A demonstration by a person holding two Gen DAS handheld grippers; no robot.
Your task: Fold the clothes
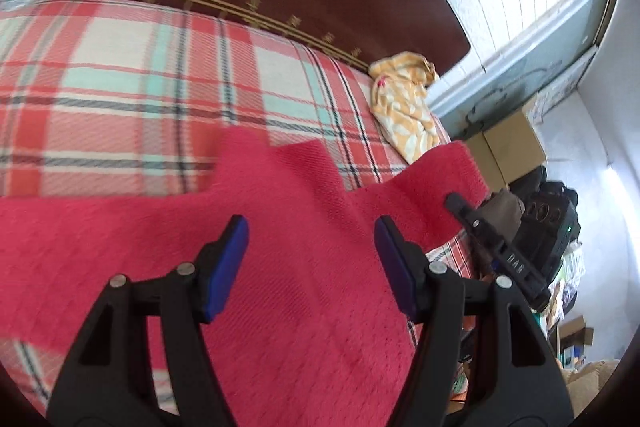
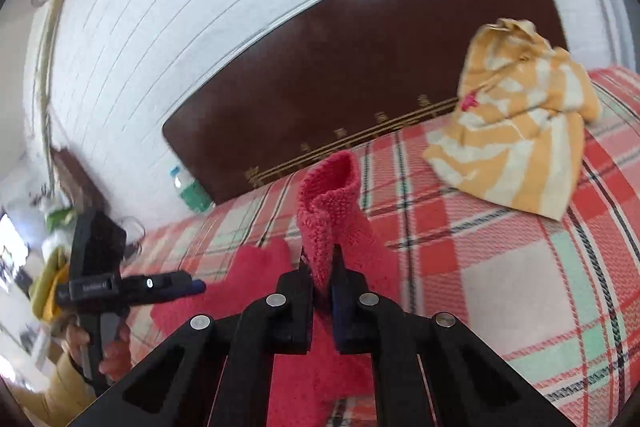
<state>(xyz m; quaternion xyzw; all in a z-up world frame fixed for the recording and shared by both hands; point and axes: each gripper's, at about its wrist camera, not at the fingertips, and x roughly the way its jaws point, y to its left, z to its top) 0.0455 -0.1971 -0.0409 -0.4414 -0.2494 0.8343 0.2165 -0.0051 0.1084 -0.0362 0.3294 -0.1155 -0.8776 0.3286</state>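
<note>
Two grippers are working the red knitted cloth [image 1: 280, 267] lying on the plaid bed [image 1: 120, 67]: the right gripper [image 2: 320, 267] is pinching its raised edge between closed fingers, while the left gripper [image 1: 312, 259] is hovering with fingers apart over the cloth and should be catching the matching corner before any lifting.

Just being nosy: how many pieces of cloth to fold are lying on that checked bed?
2. The red knitted cloth is nearest, one edge pinched in the right gripper. The yellow patterned cloth lies crumpled by the headboard. More could be out of frame.
</note>
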